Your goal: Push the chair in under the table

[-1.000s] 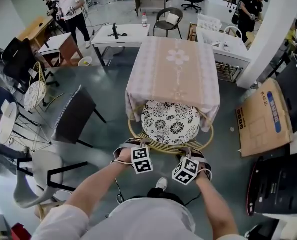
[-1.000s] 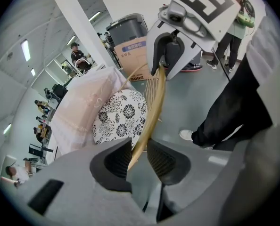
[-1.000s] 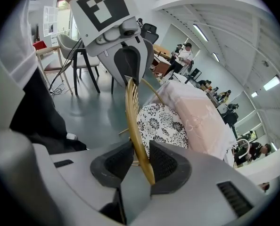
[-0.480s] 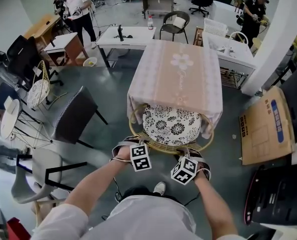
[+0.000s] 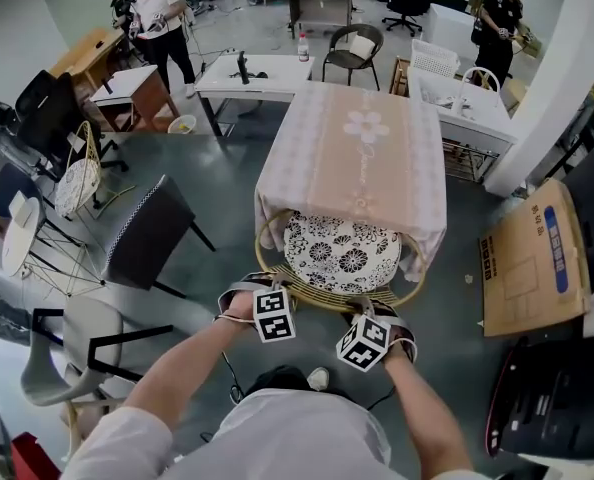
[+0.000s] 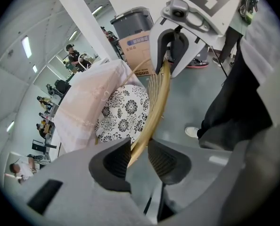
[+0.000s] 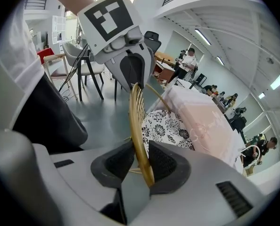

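The round gold wicker chair (image 5: 340, 253) with the black-and-white flower cushion stands at the near end of the table (image 5: 352, 148), which wears a pink cloth. The front of its seat is tucked under the cloth and its curved back pokes out toward the person. The left claw (image 6: 139, 157) has just been opening. The chair's thin gold rim (image 6: 152, 112) runs between its pads with a gap on one side. The right claw (image 7: 140, 161) pinches the same rim. Grey floor (image 5: 217, 208) lies all around.
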Motion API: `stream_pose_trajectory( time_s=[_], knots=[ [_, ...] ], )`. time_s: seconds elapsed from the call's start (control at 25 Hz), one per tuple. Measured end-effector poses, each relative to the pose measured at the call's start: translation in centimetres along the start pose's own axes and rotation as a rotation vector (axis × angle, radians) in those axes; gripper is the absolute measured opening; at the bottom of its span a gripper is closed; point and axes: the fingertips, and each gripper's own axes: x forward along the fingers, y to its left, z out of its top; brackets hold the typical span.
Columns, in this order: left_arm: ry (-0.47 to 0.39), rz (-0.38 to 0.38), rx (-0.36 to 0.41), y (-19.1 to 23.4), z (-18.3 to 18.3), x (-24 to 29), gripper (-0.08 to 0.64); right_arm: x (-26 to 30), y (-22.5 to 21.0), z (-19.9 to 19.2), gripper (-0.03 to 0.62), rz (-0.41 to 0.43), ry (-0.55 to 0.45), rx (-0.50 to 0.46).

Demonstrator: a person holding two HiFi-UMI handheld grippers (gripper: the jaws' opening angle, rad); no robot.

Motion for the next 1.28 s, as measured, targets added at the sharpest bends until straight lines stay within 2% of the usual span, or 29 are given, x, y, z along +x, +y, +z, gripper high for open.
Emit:
stream_pose_trajectory(
  time_s=[0.32, 0.48, 0.68, 0.92, 1.12, 1.28],
  knots=[
    [0.056, 0.003, 0.008, -0.2, -0.3, 0.0, 0.11, 0.0, 0.1, 0.2, 0.101, -0.007, -0.003, 0.024],
    [0.068, 0.022, -0.029, -0.4, -0.4, -0.2, 0.118, -0.1, 0.0, 0.1, 0.127, -0.015, 0.017, 0.042],
    [0.036, 0.055, -0.074, -0.6, -0.3, -1.1, 0.123, -0.6, -0.1, 0.1, 0.126, -0.068, 0.02, 0.094],
    [-0.065, 0.059, -0.163, -1.9, 1.0, -2.6, 0.123, -2.1, 0.1, 0.9, 0.12, -0.123, -0.008, 0.199],
    [-0.197, 0.047, -0.277, -2.6, 2.9, -5.1, 0.123, -4.1, 0.2, 2.4, 0.084, -0.174, -0.058, 0.344],
    [-0.306, 0.025, -0.394, -3.1, 4.1, -7.5, 0.121, -5.7, 0.8, 4.0, 0.055, -0.213, -0.098, 0.416]
  ],
)
